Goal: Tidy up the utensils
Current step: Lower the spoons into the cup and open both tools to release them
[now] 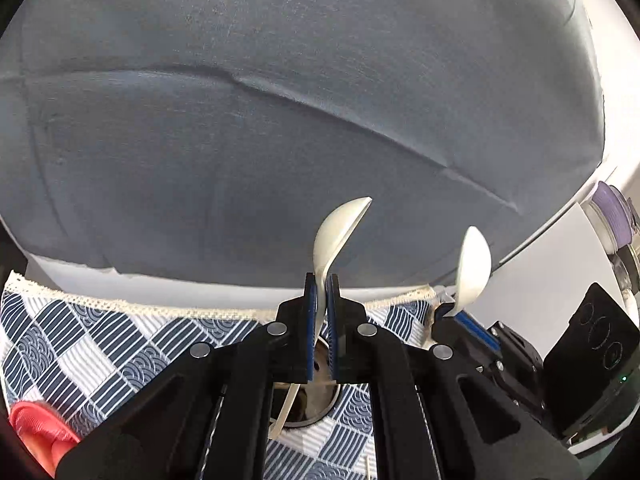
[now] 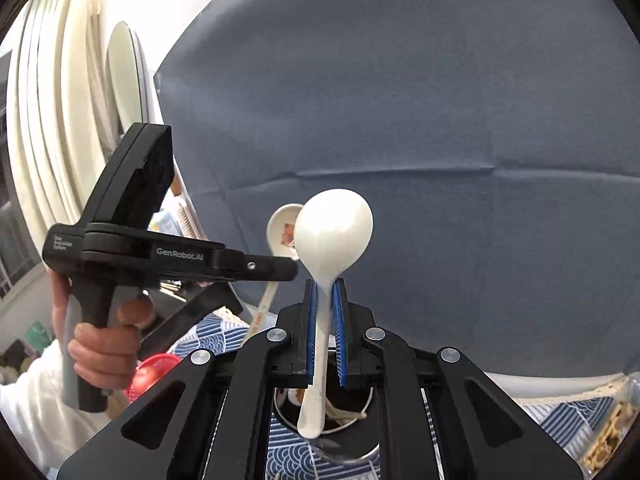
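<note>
My left gripper [image 1: 322, 280] is shut on the handle of a white ceramic spoon [image 1: 338, 228], bowl pointing up, over a round metal utensil holder [image 1: 320, 412]. My right gripper [image 2: 325, 286] is shut on a second white spoon [image 2: 334, 232], also bowl up, above the same holder [image 2: 360, 416], which has other utensils inside. The right gripper and its spoon [image 1: 474, 268] show at the right of the left wrist view. The left gripper [image 2: 280, 268] and its patterned spoon [image 2: 282, 228] show at the left of the right wrist view, held by a hand [image 2: 104, 344].
A blue-and-white patterned cloth [image 1: 100, 340] covers the table. A red object [image 1: 36, 432] lies at the left. A grey-blue backdrop [image 1: 280, 100] stands behind. A container of snacks [image 2: 612, 428] sits at the right. White plates [image 2: 48, 100] stand at the left.
</note>
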Demonstrator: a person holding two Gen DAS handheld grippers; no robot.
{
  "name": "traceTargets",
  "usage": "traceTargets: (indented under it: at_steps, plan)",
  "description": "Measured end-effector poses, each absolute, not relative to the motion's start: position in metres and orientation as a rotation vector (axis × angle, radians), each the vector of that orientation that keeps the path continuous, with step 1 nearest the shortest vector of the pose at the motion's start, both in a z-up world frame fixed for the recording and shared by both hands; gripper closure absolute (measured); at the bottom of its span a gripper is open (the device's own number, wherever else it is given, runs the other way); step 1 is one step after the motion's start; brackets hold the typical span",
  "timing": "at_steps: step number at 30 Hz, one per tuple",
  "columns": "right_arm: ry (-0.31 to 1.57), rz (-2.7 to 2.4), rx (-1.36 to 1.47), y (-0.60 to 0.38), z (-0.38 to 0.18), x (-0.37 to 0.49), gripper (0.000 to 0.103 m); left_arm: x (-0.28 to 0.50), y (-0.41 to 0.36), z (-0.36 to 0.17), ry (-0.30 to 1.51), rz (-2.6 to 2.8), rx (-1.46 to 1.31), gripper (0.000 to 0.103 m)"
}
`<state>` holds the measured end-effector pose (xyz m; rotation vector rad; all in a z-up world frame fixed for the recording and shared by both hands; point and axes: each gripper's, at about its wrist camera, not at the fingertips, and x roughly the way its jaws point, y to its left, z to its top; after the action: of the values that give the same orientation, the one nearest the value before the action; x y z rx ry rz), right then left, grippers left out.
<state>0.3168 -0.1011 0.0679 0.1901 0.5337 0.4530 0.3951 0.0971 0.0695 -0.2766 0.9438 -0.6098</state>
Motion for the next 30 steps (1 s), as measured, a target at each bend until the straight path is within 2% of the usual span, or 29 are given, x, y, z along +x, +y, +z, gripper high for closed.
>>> traceTargets:
  at_steps: [17,30]
  plan:
    - [0.562,0.487,0.220,-0.089,0.014,0.337,0.095,0.384,0.101,0.014,0.886,-0.675,-0.334,0.098]
    - [0.560,0.486,0.212,-0.091,0.009,0.326,0.095,0.382,0.102,0.025,0.794,-0.754,-0.434,0.098]
